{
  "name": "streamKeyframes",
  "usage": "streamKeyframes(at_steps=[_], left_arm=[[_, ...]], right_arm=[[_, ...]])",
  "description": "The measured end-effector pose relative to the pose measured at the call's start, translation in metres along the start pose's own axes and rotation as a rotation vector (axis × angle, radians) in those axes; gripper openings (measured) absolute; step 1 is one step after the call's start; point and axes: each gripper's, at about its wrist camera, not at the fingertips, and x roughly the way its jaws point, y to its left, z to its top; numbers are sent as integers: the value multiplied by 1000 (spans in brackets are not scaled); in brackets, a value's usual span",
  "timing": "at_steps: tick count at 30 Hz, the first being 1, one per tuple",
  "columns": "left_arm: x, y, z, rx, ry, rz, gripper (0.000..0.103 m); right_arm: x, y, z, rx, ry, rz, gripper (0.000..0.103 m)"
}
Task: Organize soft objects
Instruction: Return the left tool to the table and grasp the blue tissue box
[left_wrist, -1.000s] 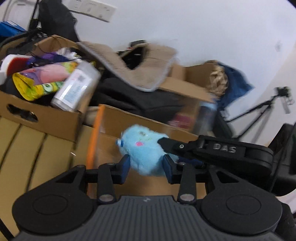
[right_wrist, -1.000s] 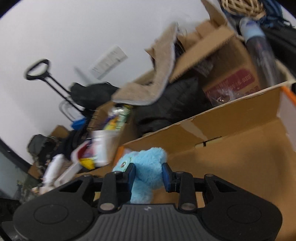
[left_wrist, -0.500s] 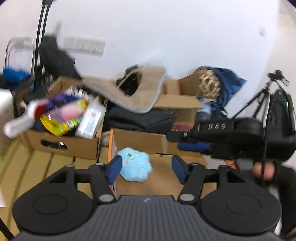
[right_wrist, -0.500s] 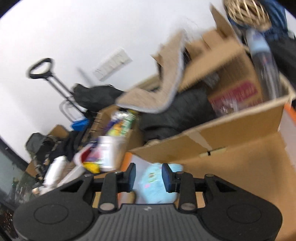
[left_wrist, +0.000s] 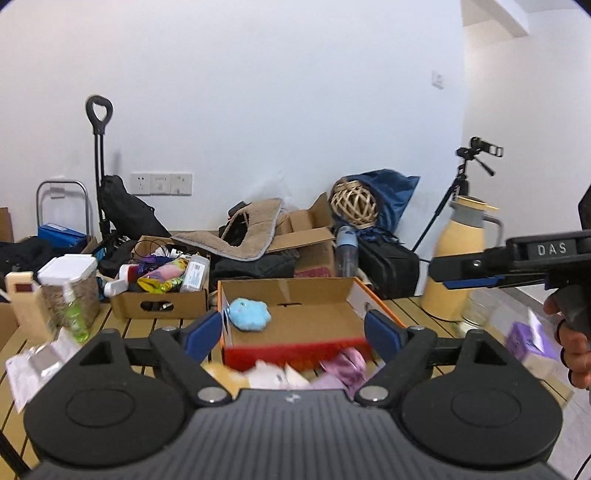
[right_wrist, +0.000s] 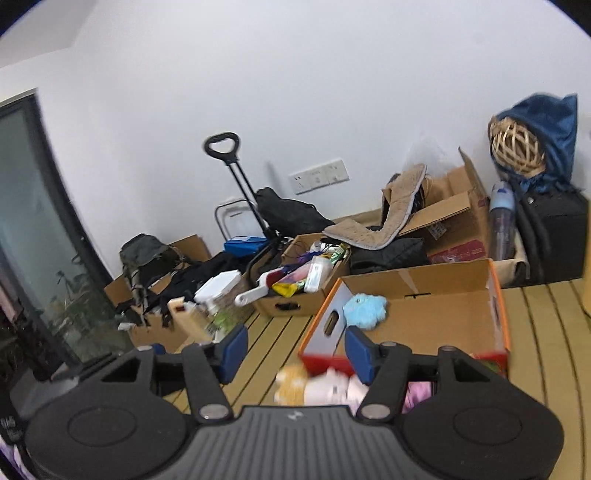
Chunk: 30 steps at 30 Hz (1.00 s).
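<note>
Since 1 s ago, both tools (left_wrist: 293, 330) (right_wrist: 295, 349) let go, spread wide, blue plush (left_wrist: 246, 314) in box (left_wrist: 321, 291).

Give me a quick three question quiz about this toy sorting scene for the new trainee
1. True or false: the blue plush toy lies inside the open cardboard box.
2. Multiple choice: the left hand-held gripper is A) shut on the blue plush toy, B) open and holding nothing, C) shut on a bottle.
3. Fill in: more soft toys lie on the table in front of the box's ____ front wall.

Key: 1 true. 2 B. 3 red.
</note>
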Motion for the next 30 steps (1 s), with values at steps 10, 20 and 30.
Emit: streamKeyframes(at_steps=[10, 20, 30], left_arm=[[-120, -42, -113, 27, -95, 42, 99], [-150, -65, -158, 86, -83, 22, 101], [-90, -37, -171, 1, 38, 19, 93]], right_arm=[[-119, 29, -140, -90, -125, -90, 64], [-150, 67, -228, -175, -121, -163, 70], [-88, 37, -237, -117, -56, -219, 63]])
